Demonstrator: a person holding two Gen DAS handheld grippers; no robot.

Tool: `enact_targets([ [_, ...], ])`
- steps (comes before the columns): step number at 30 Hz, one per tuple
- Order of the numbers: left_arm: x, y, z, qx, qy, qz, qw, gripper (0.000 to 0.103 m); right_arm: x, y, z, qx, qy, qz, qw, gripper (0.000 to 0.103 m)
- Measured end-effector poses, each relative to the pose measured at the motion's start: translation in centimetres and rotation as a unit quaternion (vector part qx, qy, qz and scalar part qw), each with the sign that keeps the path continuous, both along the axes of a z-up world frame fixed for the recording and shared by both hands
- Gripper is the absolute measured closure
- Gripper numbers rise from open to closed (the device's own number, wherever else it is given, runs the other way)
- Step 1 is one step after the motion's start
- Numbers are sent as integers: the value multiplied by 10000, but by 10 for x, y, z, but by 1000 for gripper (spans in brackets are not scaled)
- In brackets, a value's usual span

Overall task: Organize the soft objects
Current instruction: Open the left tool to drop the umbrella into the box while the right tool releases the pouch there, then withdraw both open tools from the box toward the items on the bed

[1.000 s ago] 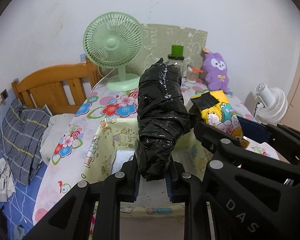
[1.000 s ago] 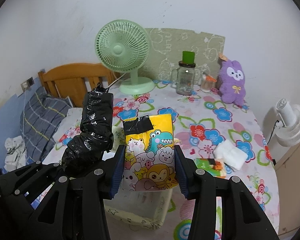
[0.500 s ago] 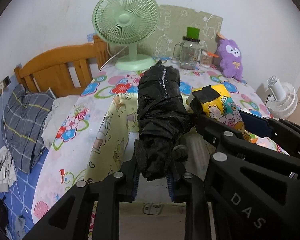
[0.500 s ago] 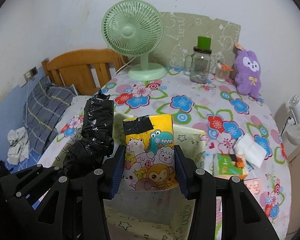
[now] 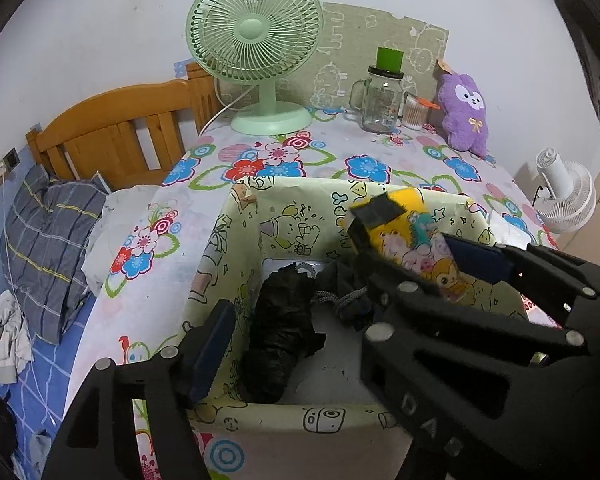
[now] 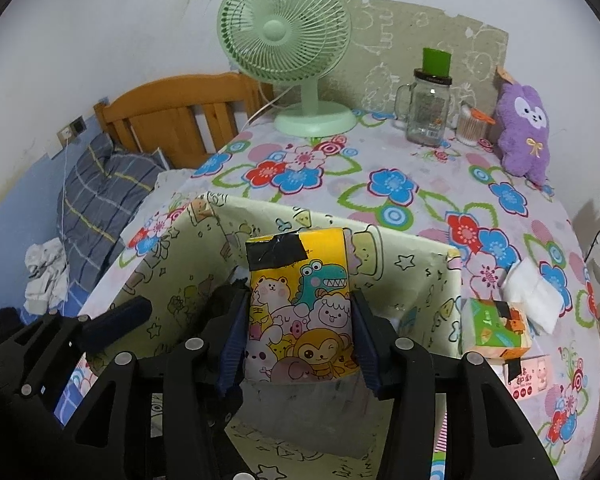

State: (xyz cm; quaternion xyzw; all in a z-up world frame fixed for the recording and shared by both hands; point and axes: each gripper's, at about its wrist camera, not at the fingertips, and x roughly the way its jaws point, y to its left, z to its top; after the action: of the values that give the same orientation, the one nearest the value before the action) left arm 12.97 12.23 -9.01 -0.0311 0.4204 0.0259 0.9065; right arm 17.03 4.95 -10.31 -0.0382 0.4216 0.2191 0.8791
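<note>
Two hand-held black grippers over a pale green cartoon-printed fabric storage box (image 5: 236, 280), which stands on a table covered by a flower-patterned cloth (image 5: 152, 264).

Left gripper (image 5: 296, 344): its jaws have just been opening and now stand wide, nothing pressed between them. Its blue-padded left finger (image 5: 210, 354) sits at the box's left wall; the right finger is hidden behind the other tool. Just ahead of and below it, the black plastic-wrapped soft bundle (image 5: 278, 340) lies free on the pale floor of the box, beside a grey corded cloth item (image 5: 340, 294) further in.

Right gripper (image 6: 300, 336): its jaws have eased slightly wider, yet the blue pads (image 6: 236, 344) still flank and touch both sides of the yellow soft pack printed with cartoon animals (image 6: 300, 320), black tape at its top. The pack stands upright, lowered into the box opening.

Right of this gripper, outside the box, lie a green tissue packet (image 6: 494, 332) and a white folded cloth (image 6: 534, 300). Far ahead, at the table's back edge: a mint-green desk fan (image 6: 284, 36), a glass handled jar with a green lid (image 6: 430, 108), and a purple plush toy (image 6: 526, 132).
</note>
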Motion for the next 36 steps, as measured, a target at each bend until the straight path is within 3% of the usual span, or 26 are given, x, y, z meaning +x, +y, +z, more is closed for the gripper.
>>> enact_targets([
  [4,-1,-2,0,-8,-1,0,10000,25,-2,-2,0,40,-6,7,10000,28],
  [11,-2,-5,4,-13,-31,7,10000,22,-9,-11,8,23,-137,-50,9999,26],
  [24,-15,-31,25,103,-366,-132,9992,6,-27,-41,30,26,-489,-281,9984,25],
  [36,-25,-52,46,200,-598,-211,9978,0,-44,-68,54,88,-845,-506,9951,16],
])
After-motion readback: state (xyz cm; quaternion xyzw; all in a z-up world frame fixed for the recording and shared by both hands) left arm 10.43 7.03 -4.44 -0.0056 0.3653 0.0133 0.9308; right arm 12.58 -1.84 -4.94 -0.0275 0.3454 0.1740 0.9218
